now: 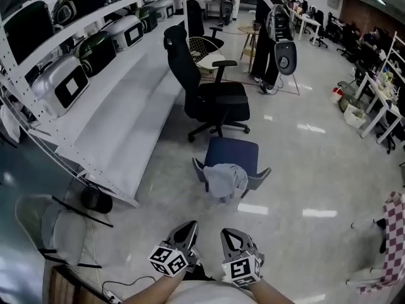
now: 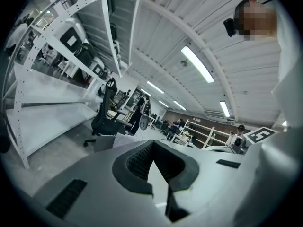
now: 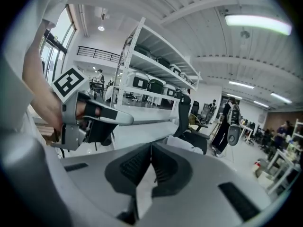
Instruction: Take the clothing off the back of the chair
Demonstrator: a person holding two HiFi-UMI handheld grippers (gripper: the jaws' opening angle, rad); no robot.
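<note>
Grey clothing (image 1: 224,179), slumped over the backrest of a blue-seated chair (image 1: 233,152), at twelve o'clock from both grippers and well apart from them. Draped across the top edge and sagging down the near face, with the backrest turned this way. So reachable from the near side without rounding the seat, and likely to come free with an upward lift rather than a straight tug.

Left gripper (image 1: 185,233) at seven o'clock of the chair, right gripper (image 1: 235,238) at six. Carried side by side, low and close to the body, aimed ahead toward the cloth. Pinched together on both, tip against tip, with nothing caught between. Plain in the left gripper view (image 2: 152,143) and in the right gripper view (image 3: 151,145) alike. Probably kept closed only for the walk-up, being too far off for any grasp, and to be parted before arrival.

Judged as the approach step, with nothing of the task done yet. Next, by this reading: close the gap, spread one pair of jaws, nip a fold near the top of the backrest, lift clear.

Black office chair (image 1: 212,97) at twelve o'clock beyond the blue one. White shelving (image 1: 120,122) from nine to eleven. A standing person (image 1: 269,37) far off at one o'clock. None of these in the direct path.

Worth minding: a light chair, perhaps dragged or tipped by a sideways pull on snagged cloth.
</note>
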